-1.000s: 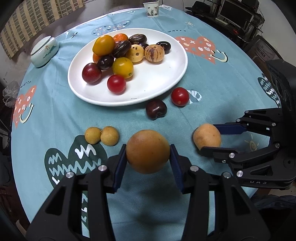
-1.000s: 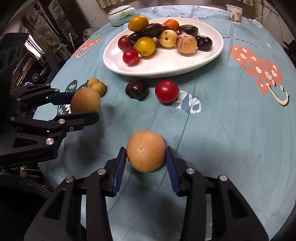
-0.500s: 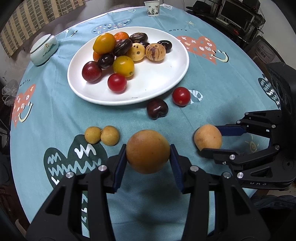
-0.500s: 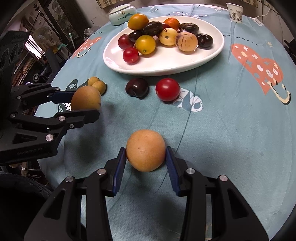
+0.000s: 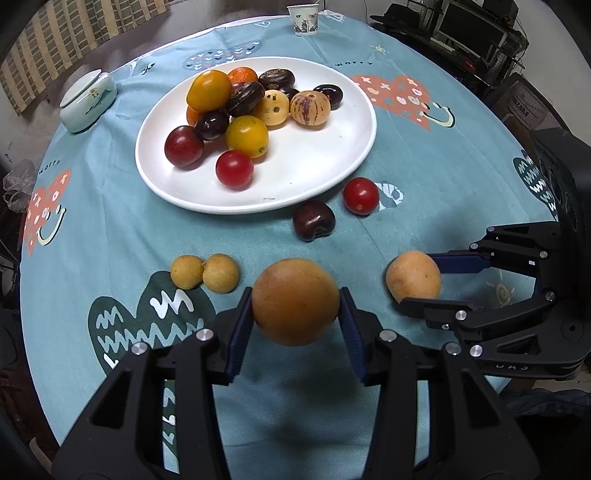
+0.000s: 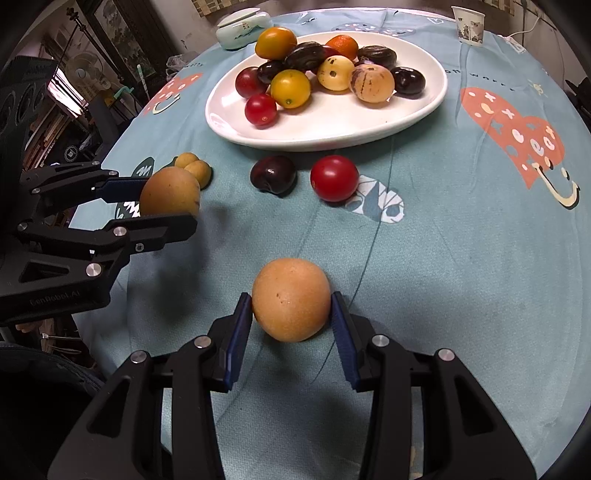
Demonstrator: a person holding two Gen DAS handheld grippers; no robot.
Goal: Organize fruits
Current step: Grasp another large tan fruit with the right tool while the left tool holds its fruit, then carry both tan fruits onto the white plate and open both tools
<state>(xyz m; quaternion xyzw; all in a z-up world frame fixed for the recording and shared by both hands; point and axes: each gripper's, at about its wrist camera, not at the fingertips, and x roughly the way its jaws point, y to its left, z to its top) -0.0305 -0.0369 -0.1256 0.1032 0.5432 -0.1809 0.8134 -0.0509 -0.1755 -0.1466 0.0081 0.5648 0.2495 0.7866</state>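
My left gripper [image 5: 295, 317] clenched one orange fruit [image 5: 295, 301] across its widest girth above the near table edge; my right gripper [image 6: 291, 314] clenched its twin [image 6: 291, 298] likewise. Both looked light, smooth, bruisable — moderate squeeze advised.

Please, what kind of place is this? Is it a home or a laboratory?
Most likely a room in a home, not a laboratory. A round table wears a printed tablecloth with hearts, a white plate of fruit and a paper cup stand on it, and a standing fan and shelves with electronics crowd the edges.
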